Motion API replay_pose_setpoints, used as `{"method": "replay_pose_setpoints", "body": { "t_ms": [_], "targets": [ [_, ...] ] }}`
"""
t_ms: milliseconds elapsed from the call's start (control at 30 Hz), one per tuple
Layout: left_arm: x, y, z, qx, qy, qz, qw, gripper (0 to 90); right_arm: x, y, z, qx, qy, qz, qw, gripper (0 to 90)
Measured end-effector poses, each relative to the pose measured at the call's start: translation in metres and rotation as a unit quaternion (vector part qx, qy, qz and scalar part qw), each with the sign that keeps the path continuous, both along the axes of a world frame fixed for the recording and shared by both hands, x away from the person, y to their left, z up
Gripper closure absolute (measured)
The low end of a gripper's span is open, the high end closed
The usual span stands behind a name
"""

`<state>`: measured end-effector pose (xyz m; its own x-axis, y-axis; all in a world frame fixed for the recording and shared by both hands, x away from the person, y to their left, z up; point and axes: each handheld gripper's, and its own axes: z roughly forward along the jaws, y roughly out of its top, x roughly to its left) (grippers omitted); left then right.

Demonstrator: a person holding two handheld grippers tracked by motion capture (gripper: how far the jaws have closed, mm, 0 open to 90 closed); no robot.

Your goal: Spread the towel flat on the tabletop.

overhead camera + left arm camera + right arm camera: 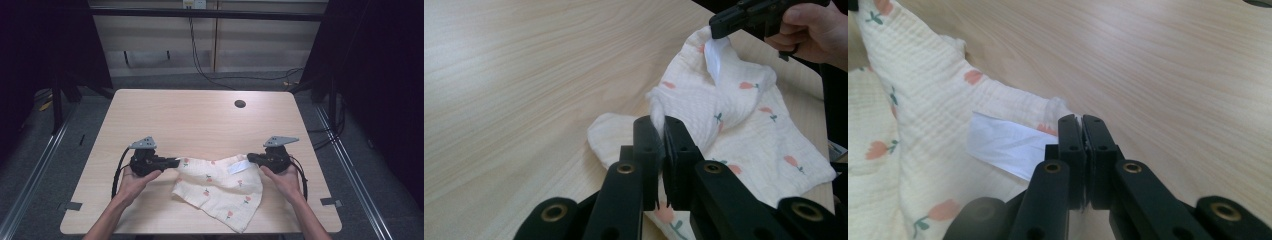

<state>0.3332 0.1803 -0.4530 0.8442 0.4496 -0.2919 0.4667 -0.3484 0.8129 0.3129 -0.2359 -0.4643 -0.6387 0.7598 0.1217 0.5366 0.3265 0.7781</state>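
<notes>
A cream cloth (220, 187) printed with small pink flowers hangs between my two grippers over the near part of the wooden table (200, 120). My left gripper (176, 161) is shut on the cloth's left corner, which bunches between the jaws (658, 112). At the right, my right gripper (249, 158) is shut on the other corner (1060, 107), beside a white label (1005, 142) sewn to the cloth (923, 125). The left gripper view also shows the cloth (734, 125), the label (716, 55) and the right gripper (719, 27) farther off. The cloth's lower part rests on the table.
A round dark cable hole (240, 104) sits near the table's far right. Black cables (200, 60) run over the floor behind the table. Metal rails (37, 165) flank the table on both sides.
</notes>
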Motion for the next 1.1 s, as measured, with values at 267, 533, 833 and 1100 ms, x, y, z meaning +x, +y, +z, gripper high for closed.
{"method": "replay_pose_setpoints", "body": {
  "t_ms": [267,533,833,1100],
  "targets": [
    [-0.01,0.006,0.019,-0.022,-0.021,-0.005,0.9995,86.2,-0.004,-0.006,0.019,0.038,-0.015,0.005,0.9991,88.3],
    [-0.005,0.02,0.041,-0.022,-0.041,0.011,0.9989,86.2,0.003,0.0,0.052,0.03,-0.038,0.02,0.9986,88.3],
    [-0.008,0.034,0.058,-0.037,-0.06,0.025,0.9972,86.2,0.006,0.007,0.08,0.047,-0.071,0.026,0.996,88.3],
    [-0.006,0.029,0.07,-0.039,-0.069,0.022,0.9966,86.2,0.001,0.006,0.102,0.044,-0.093,0.03,0.9942,88.3]
  ]
}}
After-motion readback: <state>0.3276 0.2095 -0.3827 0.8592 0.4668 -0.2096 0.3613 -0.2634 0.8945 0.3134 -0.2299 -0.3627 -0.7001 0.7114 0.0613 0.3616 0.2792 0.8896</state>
